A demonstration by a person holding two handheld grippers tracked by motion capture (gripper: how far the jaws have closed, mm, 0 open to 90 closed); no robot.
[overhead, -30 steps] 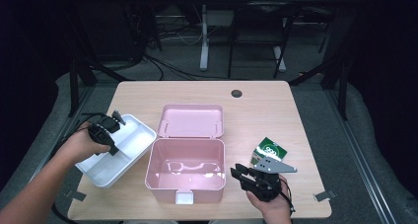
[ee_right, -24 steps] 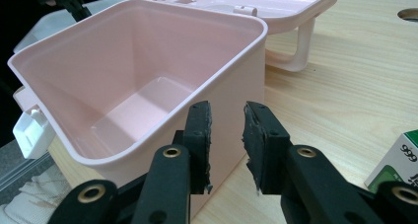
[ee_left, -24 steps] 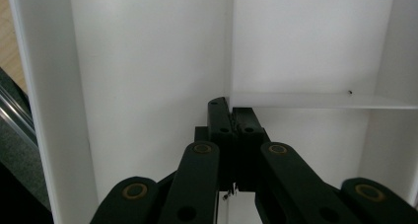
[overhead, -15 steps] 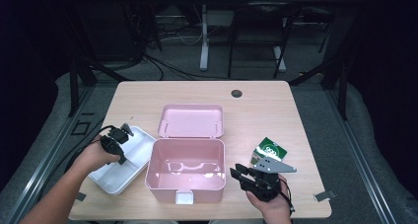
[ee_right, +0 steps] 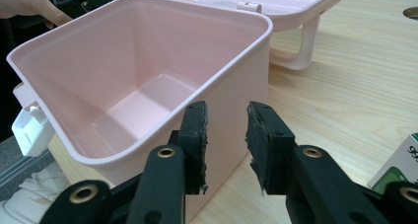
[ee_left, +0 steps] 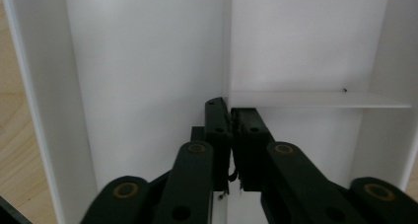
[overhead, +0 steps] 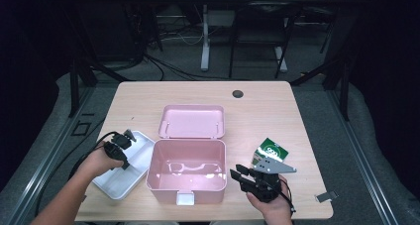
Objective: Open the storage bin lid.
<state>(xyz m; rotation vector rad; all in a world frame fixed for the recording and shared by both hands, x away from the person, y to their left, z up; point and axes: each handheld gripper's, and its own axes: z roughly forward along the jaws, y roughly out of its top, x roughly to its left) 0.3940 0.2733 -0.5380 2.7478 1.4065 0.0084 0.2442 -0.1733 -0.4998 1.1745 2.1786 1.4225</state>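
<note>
Left tool [overhead: 130, 136]: over the white tray [overhead: 136, 158], jaws astride the tray's thin middle divider [ee_left: 227, 46]; they have just been opening a little, and the divider still stands in the narrow gap. Whether the pads still press on it I cannot tell. Tray: flat on the desk [overhead: 307, 136], long axis slanting away, just left of the pink box [overhead: 187, 185].
Right tool [overhead: 239, 175]: partly open, holding nothing, just beside the box's right wall.

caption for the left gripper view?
Left claw straddling the divider wall of the white tray, jaws just opening.
</note>
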